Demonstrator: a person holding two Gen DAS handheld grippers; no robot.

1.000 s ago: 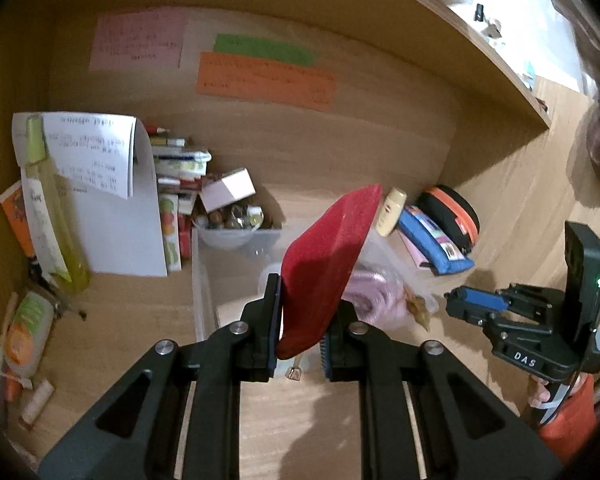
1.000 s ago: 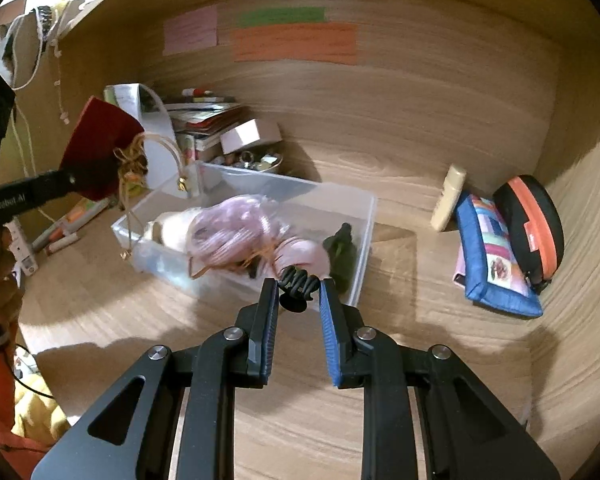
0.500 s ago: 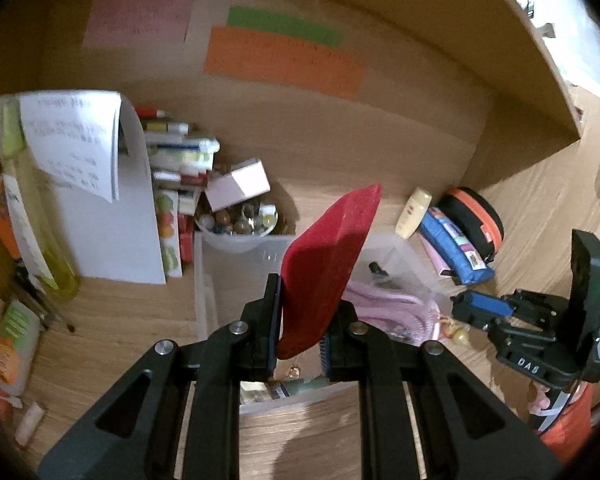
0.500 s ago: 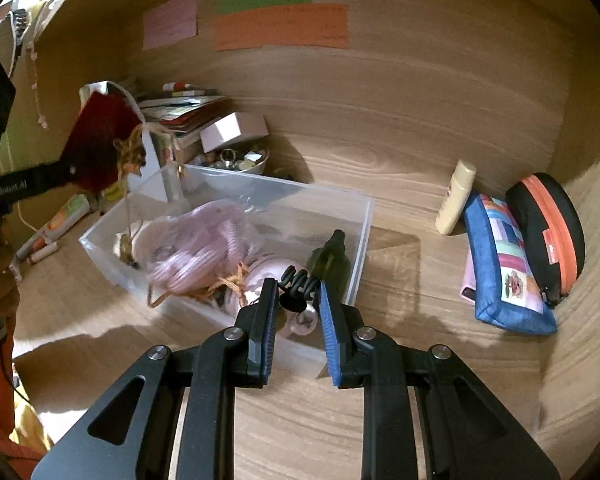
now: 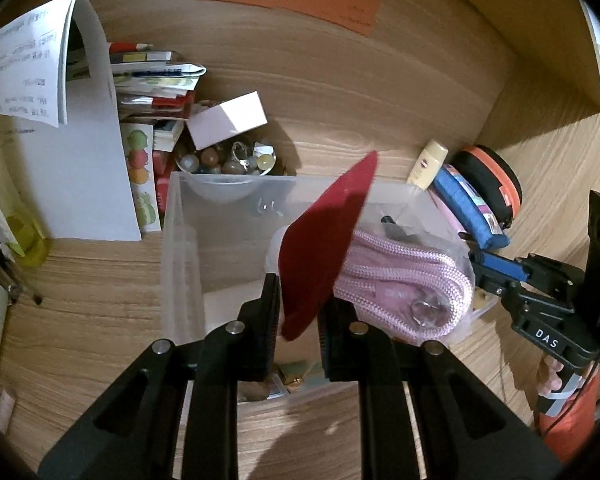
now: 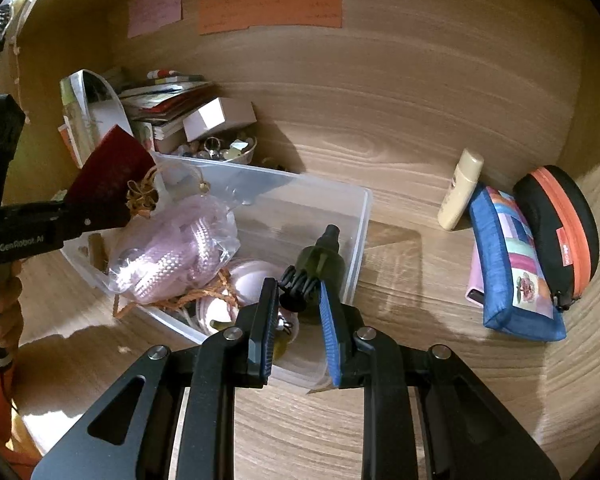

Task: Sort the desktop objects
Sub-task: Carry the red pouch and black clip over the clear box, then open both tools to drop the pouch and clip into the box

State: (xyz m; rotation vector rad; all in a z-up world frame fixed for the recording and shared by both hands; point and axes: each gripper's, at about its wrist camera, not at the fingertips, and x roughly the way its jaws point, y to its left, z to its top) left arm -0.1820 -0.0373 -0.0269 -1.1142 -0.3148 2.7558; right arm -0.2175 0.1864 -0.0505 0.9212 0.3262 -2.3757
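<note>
Red pouch [image 5: 327, 248]: clamped in the left gripper [image 5: 298, 316], raised above the clear bin [image 5: 180, 248], tilting toward 1 o'clock.
Pink rope bag [image 5: 400, 280]: lying inside the bin, at the pouch's 3 o'clock.
Black hair clip [image 6: 298, 286]: sitting between the fingers of the right gripper [image 6: 300, 300], jaws narrowly parted, over the bin's near rim.
Blue pencil case [image 6: 512, 264]: on the desk at 3 o'clock, well apart from the bin.

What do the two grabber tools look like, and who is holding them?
Both are black plastic with silver bolts. The right gripper has one blue finger pad and white "DAS" lettering; the left gripper reads "GenRobot.AI" on its side. Each has a handle held by a bare hand with an orange sleeve, and thin cables hang down.
</note>
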